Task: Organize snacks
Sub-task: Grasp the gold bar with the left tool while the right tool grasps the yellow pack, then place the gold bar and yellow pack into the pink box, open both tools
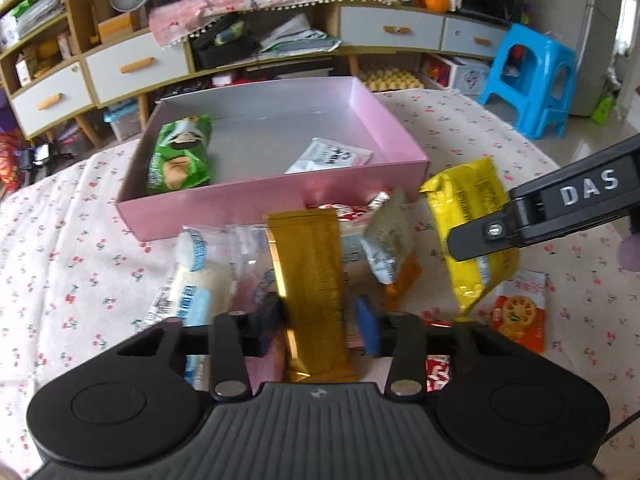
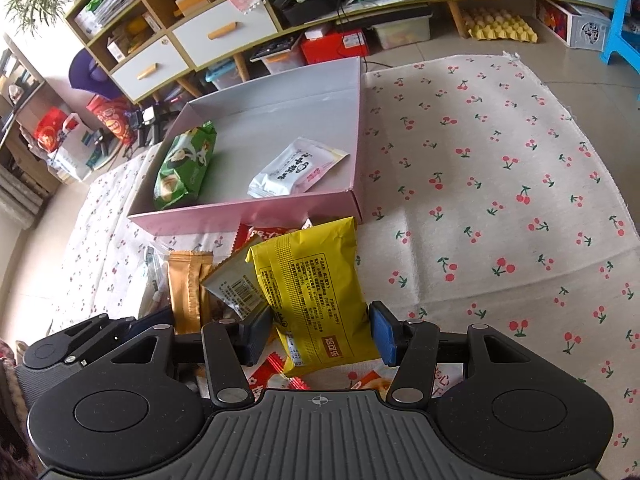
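A pink box [image 1: 248, 204] [image 2: 256, 216] stands on the cherry-print cloth and holds a green packet [image 1: 180, 156] [image 2: 186, 164] and a white packet [image 1: 328, 156] [image 2: 296, 168]. A pile of snacks lies in front of it. My left gripper [image 1: 320, 320] is shut on a gold packet [image 1: 312, 272] [image 2: 188, 292] and holds it over the pile. My right gripper [image 2: 320, 330] is shut on a yellow packet [image 2: 312, 292] [image 1: 472, 224], lifted above the pile; its arm [image 1: 560, 208] shows in the left wrist view.
The pile holds a white-blue packet [image 1: 196, 276], a grey packet [image 1: 386, 240] [image 2: 236, 288], and red-orange packets [image 1: 520, 312] [image 2: 264, 236]. A cabinet with drawers [image 1: 136, 68] stands behind the box. A blue stool [image 1: 532, 76] is at the far right.
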Action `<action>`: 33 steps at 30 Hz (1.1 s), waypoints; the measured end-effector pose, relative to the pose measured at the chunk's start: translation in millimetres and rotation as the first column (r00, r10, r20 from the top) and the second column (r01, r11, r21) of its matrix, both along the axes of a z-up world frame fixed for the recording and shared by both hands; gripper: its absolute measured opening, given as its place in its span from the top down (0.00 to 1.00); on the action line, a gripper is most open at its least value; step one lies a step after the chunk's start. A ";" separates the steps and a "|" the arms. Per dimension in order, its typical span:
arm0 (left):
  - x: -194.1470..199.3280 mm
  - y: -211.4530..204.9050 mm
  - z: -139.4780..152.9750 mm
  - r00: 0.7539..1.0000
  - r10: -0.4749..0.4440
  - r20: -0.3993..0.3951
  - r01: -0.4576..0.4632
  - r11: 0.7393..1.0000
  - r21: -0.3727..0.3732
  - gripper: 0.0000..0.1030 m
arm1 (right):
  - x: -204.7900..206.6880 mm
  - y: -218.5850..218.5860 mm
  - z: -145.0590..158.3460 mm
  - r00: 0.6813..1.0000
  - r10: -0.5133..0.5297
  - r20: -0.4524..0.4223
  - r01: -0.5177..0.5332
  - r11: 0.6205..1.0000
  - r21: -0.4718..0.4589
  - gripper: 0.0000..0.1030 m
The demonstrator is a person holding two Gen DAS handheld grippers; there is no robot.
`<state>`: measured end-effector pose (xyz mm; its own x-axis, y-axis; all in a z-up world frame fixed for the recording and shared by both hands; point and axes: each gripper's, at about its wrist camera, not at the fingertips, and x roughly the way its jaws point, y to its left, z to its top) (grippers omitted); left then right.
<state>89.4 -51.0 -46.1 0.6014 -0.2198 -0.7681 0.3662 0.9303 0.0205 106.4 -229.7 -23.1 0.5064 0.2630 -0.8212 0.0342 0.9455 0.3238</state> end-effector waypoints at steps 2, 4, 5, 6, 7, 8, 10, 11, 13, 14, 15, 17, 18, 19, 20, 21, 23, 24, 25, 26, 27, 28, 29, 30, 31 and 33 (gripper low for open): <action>2.5 4.0 1.5 1.000 0.007 -0.018 -0.008 1.000 -0.022 0.70 | 0.2 -1.0 0.2 1.000 -0.006 -0.001 0.006 1.000 0.003 0.49; 3.9 6.9 3.1 0.999 0.015 -0.033 -0.016 0.999 -0.038 0.70 | 0.3 -1.1 1.0 1.000 -0.010 -0.002 0.010 1.000 0.004 0.49; 4.3 8.1 4.3 0.999 0.018 -0.040 -0.019 0.999 -0.045 0.71 | 0.4 -1.1 1.4 1.000 -0.010 -0.002 0.010 1.000 0.005 0.49; 4.3 9.4 5.7 0.999 0.021 -0.047 -0.023 0.998 -0.054 0.71 | 0.4 -1.1 2.1 1.000 -0.010 -0.001 0.010 1.000 0.008 0.49; 4.3 11.1 7.6 0.998 0.023 -0.054 -0.027 0.998 -0.064 0.71 | 0.5 -1.2 3.1 1.000 -0.011 0.001 0.011 1.000 0.011 0.49; 4.3 12.3 9.2 0.998 0.026 -0.059 -0.031 0.997 -0.074 0.71 | 0.5 -1.2 4.3 1.000 -0.011 0.003 0.011 1.000 0.014 0.49; 3.9 16.0 13.6 0.997 0.031 -0.067 -0.038 0.994 -0.099 0.71 | 0.0 -1.4 7.7 1.000 -0.012 0.010 0.011 1.000 0.025 0.49; 4.6 16.1 14.9 0.997 0.033 -0.070 -0.040 0.993 -0.110 0.71 | -0.1 -1.4 9.5 1.000 -0.012 0.015 0.012 0.999 0.030 0.49; 4.5 19.9 19.6 0.996 0.038 -0.078 -0.048 0.990 -0.135 0.71 | -0.5 -2.5 14.1 1.000 -0.014 0.026 0.013 0.999 0.041 0.49; 4.3 20.9 21.6 0.996 0.040 -0.081 -0.052 0.988 -0.148 0.71 | -1.0 -3.1 16.8 0.999 -0.016 0.032 0.015 0.999 0.047 0.49; 4.0 22.5 24.4 0.996 0.042 -0.082 -0.055 0.985 -0.161 0.71 | -1.3 -3.5 18.8 0.999 -0.019 0.037 0.017 0.999 0.052 0.49; 4.7 23.9 29.5 0.996 0.046 -0.082 -0.061 0.981 -0.183 0.71 | -1.3 -5.1 23.6 0.999 -0.027 0.047 0.024 0.998 0.063 0.49; 5.3 24.8 32.4 0.995 0.050 -0.081 -0.065 0.979 -0.193 0.71 | -1.2 -6.0 25.9 0.998 -0.032 0.053 0.029 0.997 0.068 0.49; 6.3 25.8 35.9 0.995 0.053 -0.080 -0.069 0.976 -0.205 0.71 | -0.6 -6.7 28.0 0.998 -0.038 0.058 0.034 0.997 0.072 0.49; 8.7 26.3 38.6 0.995 0.055 -0.079 -0.071 0.974 -0.215 0.71 | 0.4 -7.8 31.2 0.997 -0.047 0.066 0.041 0.996 0.078 0.49; 9.7 26.9 42.3 0.996 0.057 -0.073 -0.073 0.971 -0.226 0.71 | 1.6 -8.6 34.0 0.996 -0.056 0.074 0.050 0.995 0.083 0.49; 12.9 28.4 47.9 0.996 0.066 -0.058 -0.078 0.967 -0.241 0.71 | 4.7 -10.3 39.7 0.993 -0.077 0.090 0.068 0.993 0.098 0.49; 14.9 29.3 51.1 0.996 0.073 -0.050 -0.084 0.964 -0.251 0.71 | 6.3 -11.0 42.0 0.991 -0.088 0.097 0.078 0.991 0.106 0.49; 17.2 30.2 53.0 0.996 0.081 -0.046 -0.090 0.962 -0.260 0.71 | 7.5 -11.6 43.8 0.990 -0.097 0.103 0.085 0.990 0.113 0.49; 20.0 31.7 54.8 0.995 0.089 -0.042 -0.097 0.958 -0.269 0.71 | 9.7 -11.5 46.4 0.988 -0.107 0.112 0.094 0.988 0.119 0.49; 22.8 32.6 56.6 0.994 0.099 -0.038 -0.106 0.954 -0.280 0.71 | 11.4 -11.4 48.4 0.986 -0.115 0.120 0.101 0.988 0.121 0.49; 25.5 33.1 57.7 0.994 0.107 -0.035 -0.112 0.951 -0.288 0.71 | 12.8 -11.4 50.0 0.984 -0.122 0.127 0.106 0.987 0.124 0.49; 27.2 33.8 58.1 0.993 0.112 -0.032 -0.116 0.949 -0.294 0.71 | 14.7 -11.2 51.2 0.983 -0.130 0.133 0.113 0.985 0.128 0.49; 29.3 33.9 58.7 0.993 0.117 -0.028 -0.120 0.947 -0.299 0.71 | 16.8 -11.4 51.6 0.981 -0.138 0.136 0.120 0.984 0.135 0.49; 32.4 33.8 59.1 0.992 0.122 -0.022 -0.123 0.945 -0.302 0.71 | 19.3 -11.7 51.9 0.979 -0.149 0.138 0.128 0.981 0.146 0.49; 34.8 34.1 58.6 0.991 0.131 -0.015 -0.130 0.945 -0.300 0.71 | 23.4 -13.1 51.3 0.975 -0.171 0.139 0.148 0.976 0.162 0.49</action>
<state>124.2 -17.0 12.5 0.6436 -0.3587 -0.6761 0.2420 0.9334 -0.2649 129.8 -242.8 28.2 0.6669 0.2828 -0.6894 0.1203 0.8722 0.4741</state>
